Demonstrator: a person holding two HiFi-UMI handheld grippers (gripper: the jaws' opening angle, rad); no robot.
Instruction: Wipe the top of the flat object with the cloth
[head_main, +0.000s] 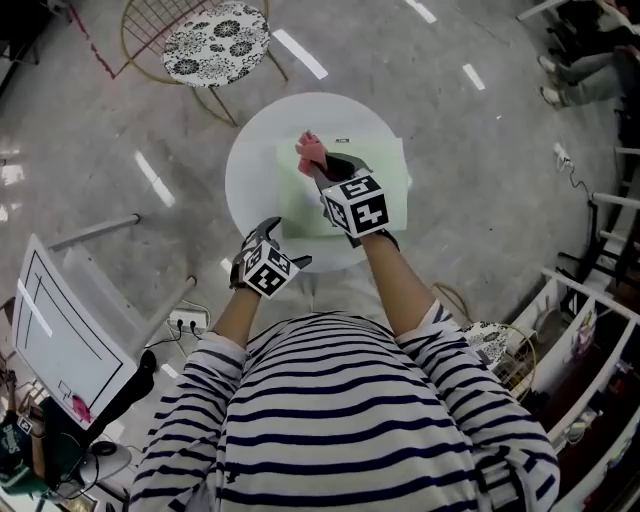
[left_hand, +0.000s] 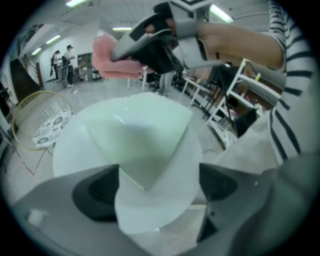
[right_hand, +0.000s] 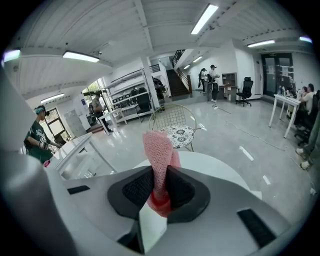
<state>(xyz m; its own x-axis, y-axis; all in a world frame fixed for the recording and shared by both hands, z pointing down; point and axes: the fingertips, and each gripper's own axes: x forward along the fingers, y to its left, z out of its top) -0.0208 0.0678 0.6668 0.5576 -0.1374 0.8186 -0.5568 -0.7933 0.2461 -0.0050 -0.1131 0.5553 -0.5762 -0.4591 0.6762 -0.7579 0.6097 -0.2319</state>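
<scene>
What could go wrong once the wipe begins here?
The green sheet seems to lie loose on the round table, and the left gripper is open and off it, so a stroke may drag it. The right gripper pinches the pink cloth by a narrow fold; it might slip out or wipe only a thin strip.

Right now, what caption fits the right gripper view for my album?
Right tongs pinching a pink cloth, round white table just beyond.

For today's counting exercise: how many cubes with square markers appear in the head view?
2. One cube on the left tongs at the white table's near edge; the other on the right tongs, holding the pink cloth over the green sheet.
</scene>
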